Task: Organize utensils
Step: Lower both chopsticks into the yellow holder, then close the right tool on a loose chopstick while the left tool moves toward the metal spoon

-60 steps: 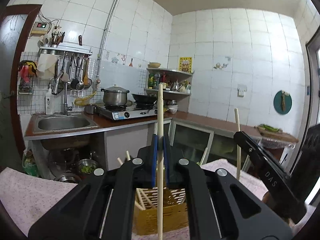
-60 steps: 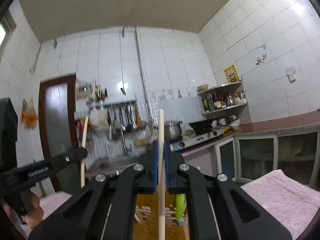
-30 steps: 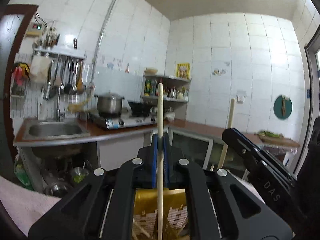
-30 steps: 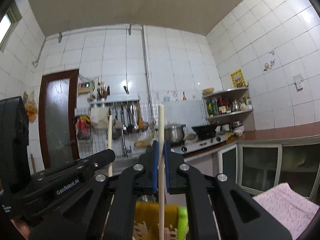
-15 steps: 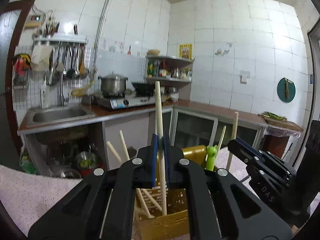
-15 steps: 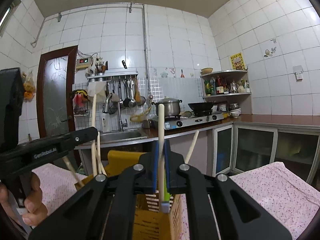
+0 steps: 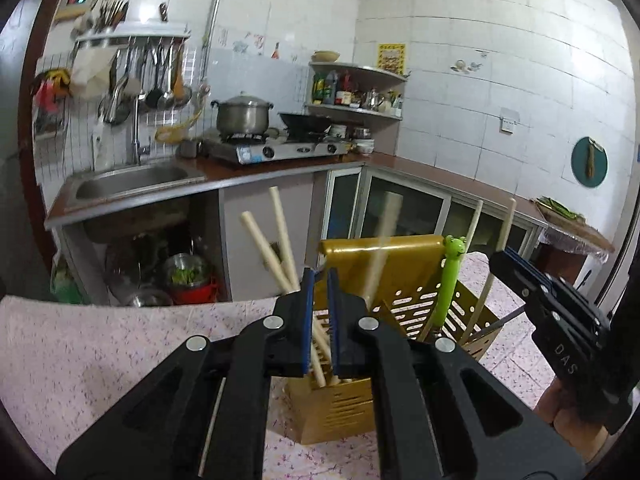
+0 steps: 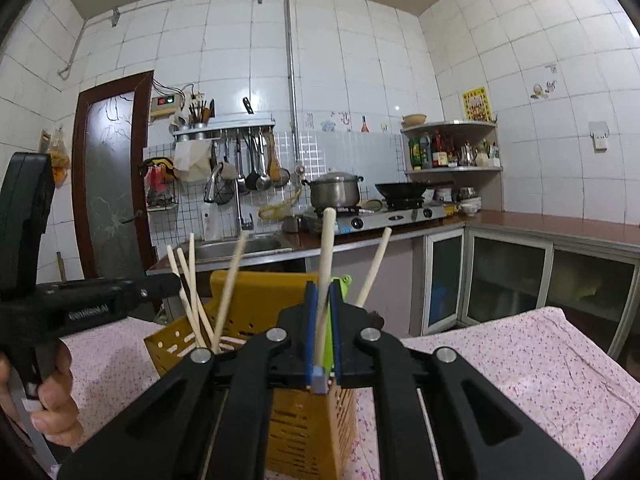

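A yellow slotted utensil holder stands on the pink cloth with several wooden chopsticks and a green frog-topped utensil leaning in it. My left gripper hovers over the holder's left side. Its jaws are opening with nothing between the pads, and a blurred chopstick drops into the holder just right of them. My right gripper is above the holder's right side. It is shut on an upright chopstick that tilts slightly.
The pink floral cloth covers the table around the holder. A person's hand holds the left gripper. Behind are a sink counter, a gas stove with a pot, and glass-door cabinets.
Both grippers came down over the holder and tipped forward. The left gripper's chopstick has slipped out of its jaws and is falling into the holder. The right still holds its chopstick.
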The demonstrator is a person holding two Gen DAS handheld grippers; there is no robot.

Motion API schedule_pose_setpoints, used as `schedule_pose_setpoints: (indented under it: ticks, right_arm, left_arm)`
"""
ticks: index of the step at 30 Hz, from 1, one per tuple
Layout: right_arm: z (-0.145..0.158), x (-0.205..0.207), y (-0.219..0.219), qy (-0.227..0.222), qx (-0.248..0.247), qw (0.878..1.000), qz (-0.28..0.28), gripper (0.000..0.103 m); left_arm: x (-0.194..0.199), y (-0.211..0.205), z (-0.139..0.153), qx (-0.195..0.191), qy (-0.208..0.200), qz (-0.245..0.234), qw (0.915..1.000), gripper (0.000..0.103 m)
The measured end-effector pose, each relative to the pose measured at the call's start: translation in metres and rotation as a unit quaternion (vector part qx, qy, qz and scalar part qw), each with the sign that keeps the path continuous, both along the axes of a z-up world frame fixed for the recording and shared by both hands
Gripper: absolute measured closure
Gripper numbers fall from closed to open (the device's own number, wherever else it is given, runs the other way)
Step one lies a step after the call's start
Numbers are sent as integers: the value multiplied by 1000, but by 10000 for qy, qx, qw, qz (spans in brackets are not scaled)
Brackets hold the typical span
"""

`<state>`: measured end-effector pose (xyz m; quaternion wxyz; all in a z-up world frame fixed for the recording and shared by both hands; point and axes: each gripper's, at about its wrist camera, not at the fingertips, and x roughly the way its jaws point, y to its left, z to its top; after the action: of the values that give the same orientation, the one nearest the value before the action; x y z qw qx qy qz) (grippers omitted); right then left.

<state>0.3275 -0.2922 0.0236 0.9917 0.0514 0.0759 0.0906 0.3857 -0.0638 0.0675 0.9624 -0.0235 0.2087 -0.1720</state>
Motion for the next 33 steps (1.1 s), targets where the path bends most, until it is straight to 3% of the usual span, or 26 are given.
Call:
schedule_pose_setpoints:
  ticks: [1, 2, 5, 6, 10, 12, 15, 20, 29, 33]
  right_arm:
    - [1, -1, -2, 49, 28, 10000, -5, 95]
    - [4, -2, -4, 99, 62, 9999, -8, 93]
    - [14, -10, -7, 135, 121, 9998, -96, 45]
    - [19, -16, -7, 124, 104, 9998, -77, 45]
    - [27, -34, -2, 292, -163, 9992, -211, 43]
    - [28, -46, -2, 395, -167, 9987, -271, 36]
    - [22, -66, 0, 677, -210, 9965, -447, 27]
    - [3, -94, 8, 1230, -343, 9895, -681, 20]
    - [-41, -123, 42, 2435, -391, 9680, -466, 19]
    - [-60, -122, 58, 2879, -394, 9557, -472, 20]
  left_arm:
    - [-2, 4, 2, -68, 91, -43, 9999, 90]
    - [-5, 8, 5, -85, 121, -53, 9999, 79]
    - [-22, 19, 18, -17, -39, 182, 9998, 41]
    - [-27, 24, 21, -36, -65, 241, 9997, 31]
    - [-49, 49, 27, -142, 152, 280, 9994, 20]
    - [-63, 59, 25, -115, 172, 401, 9990, 8]
    - [-87, 73, 17, 93, 259, 612, 9977, 5]
    - [-112, 85, -7, 378, 703, 615, 9949, 5]
    - [-152, 93, -50, 732, 1290, 668, 9867, 5]
    - [-153, 103, -67, 653, 1470, 684, 9846, 5]
